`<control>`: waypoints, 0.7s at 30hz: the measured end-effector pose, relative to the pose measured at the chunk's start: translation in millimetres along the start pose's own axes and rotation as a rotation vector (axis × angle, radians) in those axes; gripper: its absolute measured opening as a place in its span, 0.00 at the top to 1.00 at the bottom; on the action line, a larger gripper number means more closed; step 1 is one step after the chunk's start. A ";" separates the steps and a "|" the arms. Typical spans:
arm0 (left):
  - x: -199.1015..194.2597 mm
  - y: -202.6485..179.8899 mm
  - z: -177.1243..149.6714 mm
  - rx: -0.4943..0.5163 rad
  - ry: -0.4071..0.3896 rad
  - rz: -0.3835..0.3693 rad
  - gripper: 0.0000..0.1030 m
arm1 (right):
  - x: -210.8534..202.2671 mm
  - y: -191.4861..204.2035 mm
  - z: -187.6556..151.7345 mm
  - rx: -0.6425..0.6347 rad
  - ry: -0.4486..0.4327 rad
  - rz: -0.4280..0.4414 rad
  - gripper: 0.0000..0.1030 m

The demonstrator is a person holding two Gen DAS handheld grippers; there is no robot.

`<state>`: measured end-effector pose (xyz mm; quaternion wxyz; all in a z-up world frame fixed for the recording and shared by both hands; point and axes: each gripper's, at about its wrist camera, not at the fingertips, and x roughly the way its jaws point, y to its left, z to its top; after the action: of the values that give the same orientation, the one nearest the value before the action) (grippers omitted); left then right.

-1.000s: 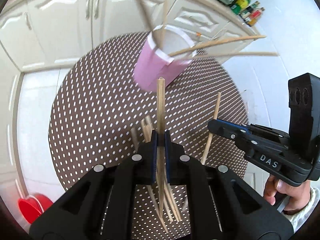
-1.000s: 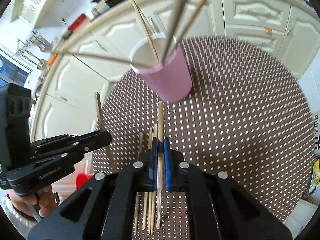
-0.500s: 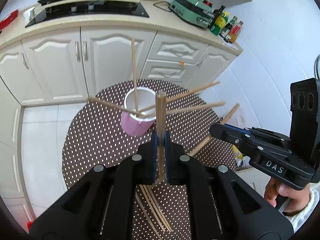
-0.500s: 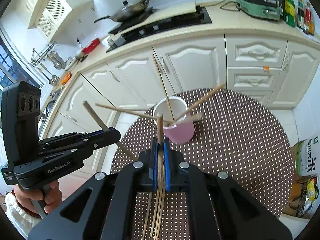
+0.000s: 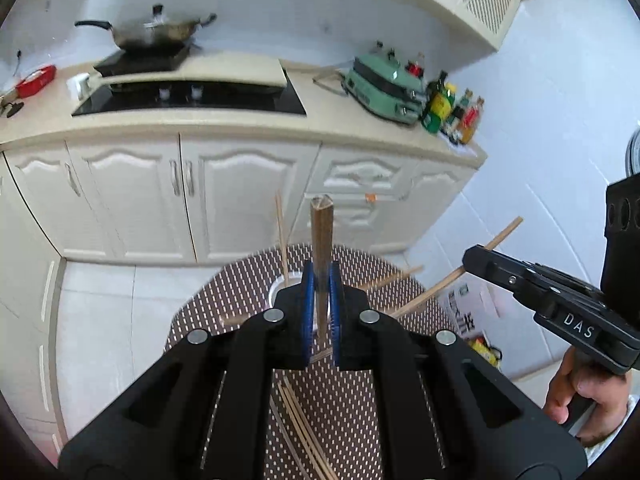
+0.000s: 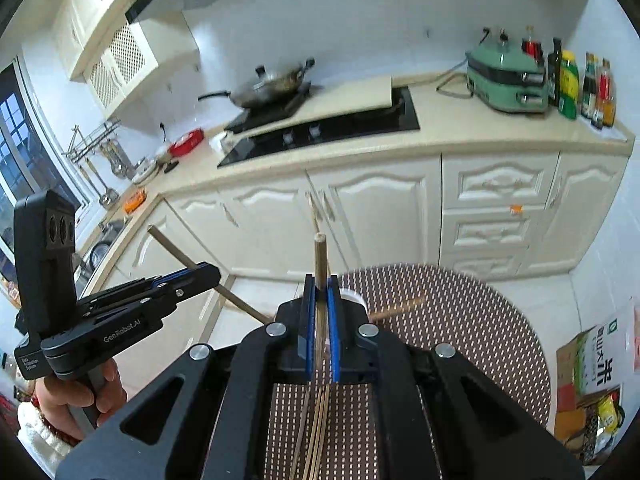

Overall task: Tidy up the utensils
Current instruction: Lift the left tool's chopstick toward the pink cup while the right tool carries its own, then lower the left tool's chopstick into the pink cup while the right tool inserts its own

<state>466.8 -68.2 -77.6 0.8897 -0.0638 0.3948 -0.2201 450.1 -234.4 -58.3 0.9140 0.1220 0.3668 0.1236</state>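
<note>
My left gripper (image 5: 320, 271) is shut on a wooden chopstick (image 5: 320, 232) that sticks up between its blue pads, high above the round dotted table (image 5: 404, 292). My right gripper (image 6: 320, 285) is shut the same way on its own chopstick (image 6: 320, 254). Each shows in the other's view: the right gripper (image 5: 471, 255) with its stick (image 5: 502, 234), the left gripper (image 6: 214, 273) with its stick (image 6: 172, 246). Only the white rim of the cup (image 5: 280, 291) (image 6: 353, 295) shows behind the jaws, with sticks leaning out. Loose chopsticks (image 5: 304, 432) (image 6: 316, 420) lie on the table below.
Cream kitchen cabinets (image 5: 224, 200) and a counter with a hob (image 5: 188, 98), a wok (image 5: 152, 34), a green appliance (image 5: 380, 88) and bottles (image 5: 452, 108) stand behind the table. Cardboard boxes (image 6: 600, 364) sit on the floor at the table's right.
Both grippers have risen well above the table with their chopsticks and tilted up. The cup has shrunk and slipped behind the jaws, and the counter has come into view.
</note>
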 end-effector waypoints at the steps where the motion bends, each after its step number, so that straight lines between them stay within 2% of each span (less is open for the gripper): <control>1: -1.8 1.2 3.5 -0.004 -0.016 0.005 0.93 | -0.8 1.0 3.4 -0.004 -0.010 -0.004 0.96; 4: -2.6 3.8 10.8 -0.012 -0.045 0.020 0.93 | -2.7 3.7 10.9 -0.013 -0.040 -0.022 0.95; 12: 16.4 1.3 9.6 0.022 -0.038 0.062 0.93 | 6.5 5.1 15.8 -0.025 -0.077 -0.081 0.96; 21: 38.7 0.2 -4.6 0.064 0.025 0.057 0.93 | 23.0 5.5 6.8 -0.019 -0.031 -0.091 0.96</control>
<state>486.4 -84.8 -106.9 0.8922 -0.0211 0.4005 -0.2079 470.3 -222.9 -66.5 0.9253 0.0982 0.3566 0.0833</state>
